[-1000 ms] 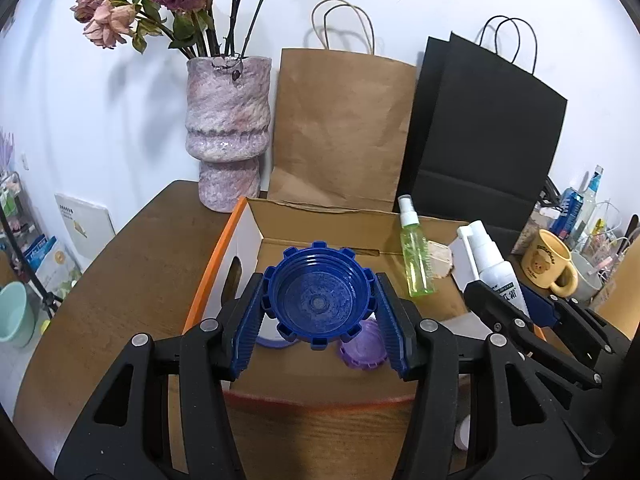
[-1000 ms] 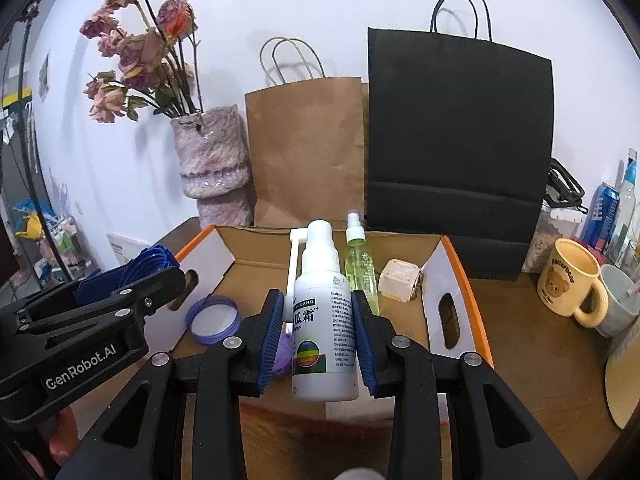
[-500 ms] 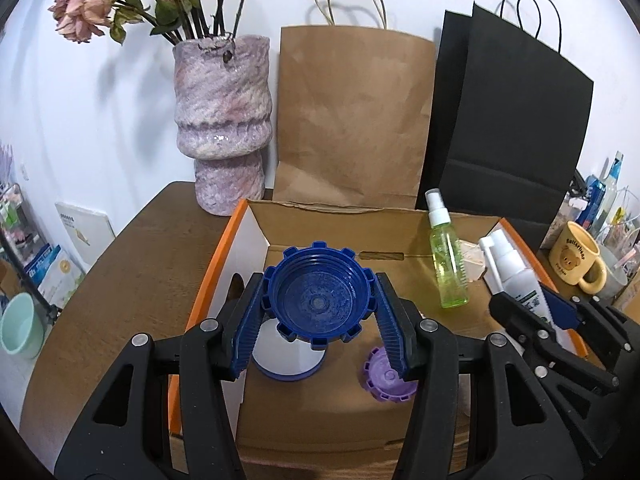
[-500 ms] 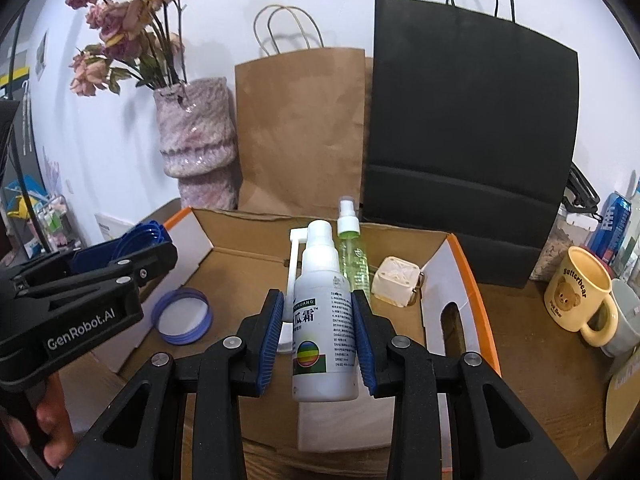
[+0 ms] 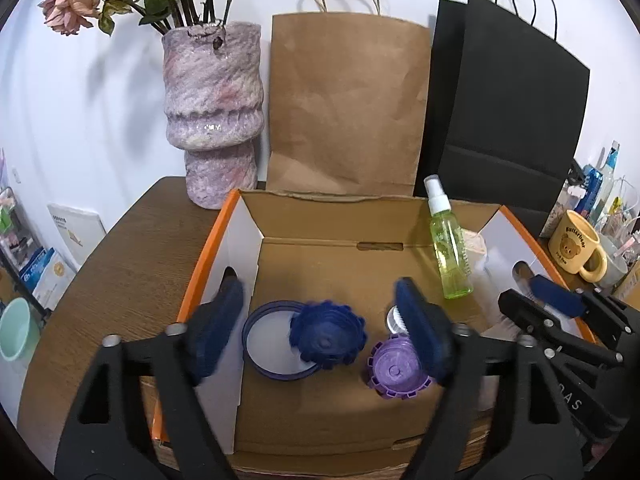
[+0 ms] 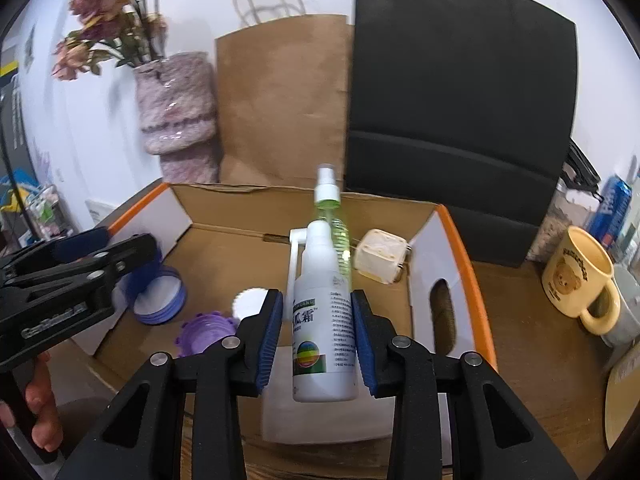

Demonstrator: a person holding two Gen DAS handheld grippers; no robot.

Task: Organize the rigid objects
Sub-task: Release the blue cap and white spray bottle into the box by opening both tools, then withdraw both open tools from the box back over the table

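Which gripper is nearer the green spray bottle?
Right. The right gripper, jaws opening around the white bottle, sits just in front of the green spray bottle; the left gripper is farther off, over the caps.

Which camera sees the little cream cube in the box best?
The right wrist view: the cream cube sits in plain sight in the cardboard box, beside the green bottle. The left wrist view shows only a pale sliver behind that bottle.

A lived-in home corner. Dried roses in a vase (image 5: pixel 214 120), 2 paper bags (image 5: pixel 344 108) and a bear mug (image 5: pixel 574 246) crowd the wooden surface (image 5: pixel 120 264).
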